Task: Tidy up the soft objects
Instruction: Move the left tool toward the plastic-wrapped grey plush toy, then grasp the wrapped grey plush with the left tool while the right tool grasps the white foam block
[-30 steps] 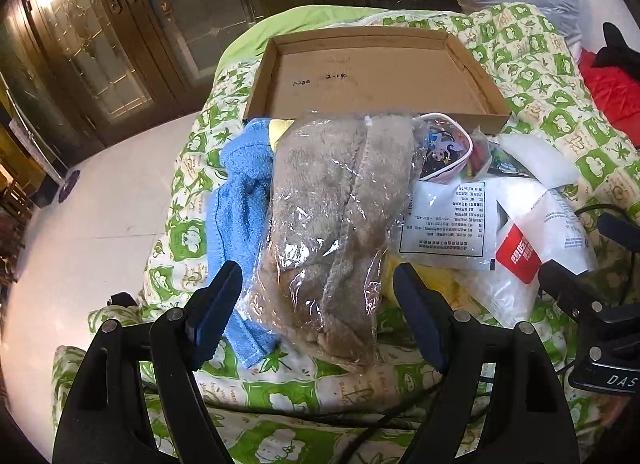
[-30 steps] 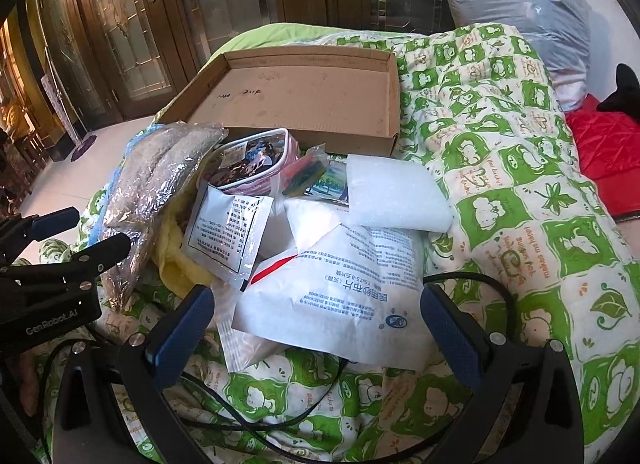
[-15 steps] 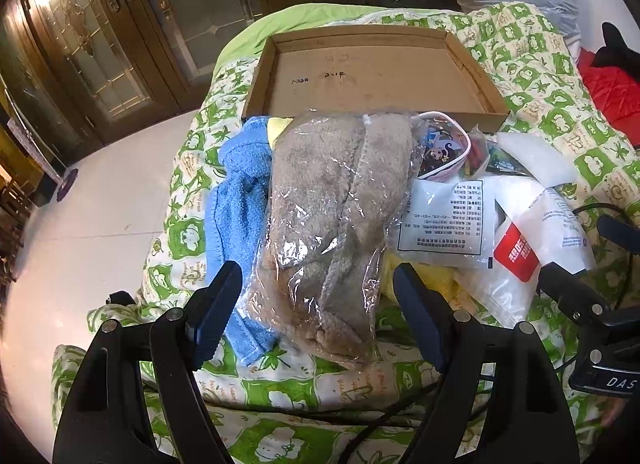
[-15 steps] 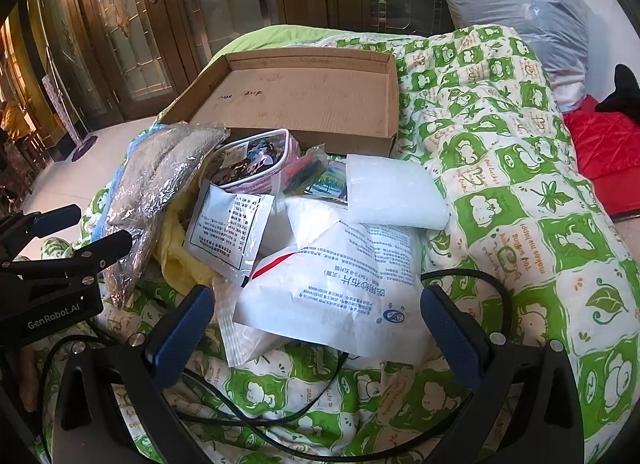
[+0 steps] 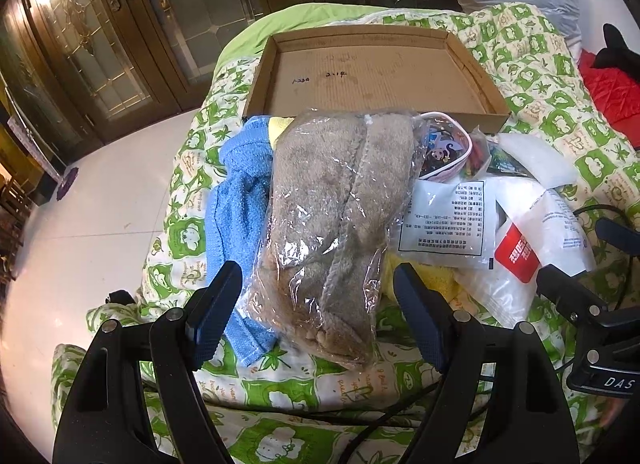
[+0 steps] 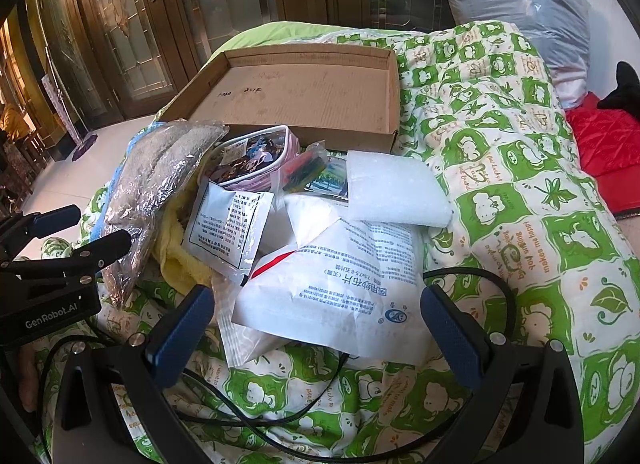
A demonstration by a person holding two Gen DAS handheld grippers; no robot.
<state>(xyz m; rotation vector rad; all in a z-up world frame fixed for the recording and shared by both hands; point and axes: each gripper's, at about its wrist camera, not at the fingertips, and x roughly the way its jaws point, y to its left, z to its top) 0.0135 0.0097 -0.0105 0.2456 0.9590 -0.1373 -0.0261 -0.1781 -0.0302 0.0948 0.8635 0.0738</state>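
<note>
The shallow cardboard tray (image 5: 376, 76) lies flat on the green-patterned quilt (image 6: 520, 192), and the soft things are heaped just in front of its near wall – none of them inside it. Closest to that wall sit a pink-rimmed pouch (image 6: 256, 156) and a white foam block (image 6: 394, 194); further from the tray, a large white printed packet (image 6: 352, 288) overlaps a smaller printed sachet (image 6: 228, 224), with a yellow cloth (image 6: 180, 256) showing beneath them. Off the tray's left corner a brown plush item in clear plastic wrap (image 5: 336, 224) rests on a blue towel (image 5: 240, 200). The left gripper (image 5: 318, 304) hovers at the plush item's end farthest from the tray, jaws spread wide on either side and gripping nothing. The right gripper (image 6: 320, 328) hangs over the large packet's far edge from the tray – jaws likewise wide apart, nothing between them
</note>
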